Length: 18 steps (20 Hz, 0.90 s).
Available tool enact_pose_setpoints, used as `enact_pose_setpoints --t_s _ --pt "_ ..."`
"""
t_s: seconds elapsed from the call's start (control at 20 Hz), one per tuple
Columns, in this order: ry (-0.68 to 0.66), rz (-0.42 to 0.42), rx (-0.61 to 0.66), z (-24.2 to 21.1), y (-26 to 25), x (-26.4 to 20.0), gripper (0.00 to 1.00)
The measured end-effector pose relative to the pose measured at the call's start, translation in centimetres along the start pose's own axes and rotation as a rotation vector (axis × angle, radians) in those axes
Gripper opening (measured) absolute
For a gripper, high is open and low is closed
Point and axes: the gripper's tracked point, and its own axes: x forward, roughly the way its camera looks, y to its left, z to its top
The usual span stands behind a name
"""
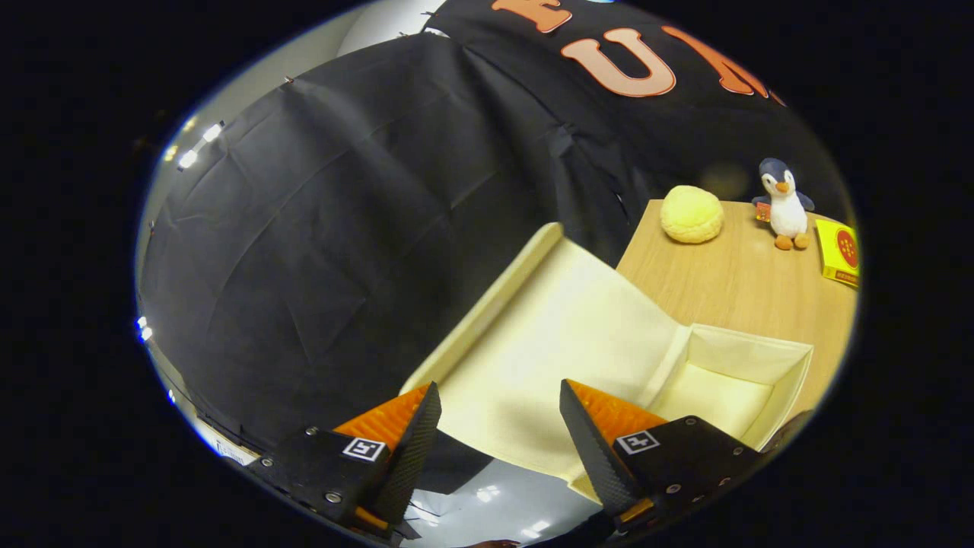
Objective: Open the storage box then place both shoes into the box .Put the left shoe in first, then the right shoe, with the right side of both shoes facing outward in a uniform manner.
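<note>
The claw (498, 411) stood spread, its two fingers well apart and pressing on nothing. Neither finger touched any object; open space lay between the fingertips, and through that gap a portion of the box lid was seen.

The storage box (784, 380), a cream fabric container, sat on the counter (730, 281) just ahead of the claw and off to the side of the right finger. It was open. Its cavity held nothing visible, and a pale floor showed inside its upright walls. The right finger overlapped the near wall of the box in the view; whether it made contact could not be determined.

The lid (563, 335) of the box was folded back from the rim and extended away from the cavity, across the line of the fingers and beyond them, hanging past the counter edge. Its far edge ended in a rolled or thickened border, and its inner surface faced the claw.

Beyond the box, farther along the counter, three items stood well apart from the claw: a round yellow plush object (691, 215), a plush penguin (785, 202) standing upright beside it, and a small yellow box (838, 253) nearest the counter's far side.

Black cloth (342, 228) formed the booth wall behind the lid and beyond the left finger.
</note>
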Motion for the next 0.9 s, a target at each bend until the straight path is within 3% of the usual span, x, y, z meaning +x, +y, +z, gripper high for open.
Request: enact_pose_setpoints --t_s 0.5,0.9 --pt "-0.056 -0.276 0.024 -2.3 -13.3 -9.0 0.96" --pt "0.067 -0.580 0.142 -13.8 -24.8 -16.1 0.96"
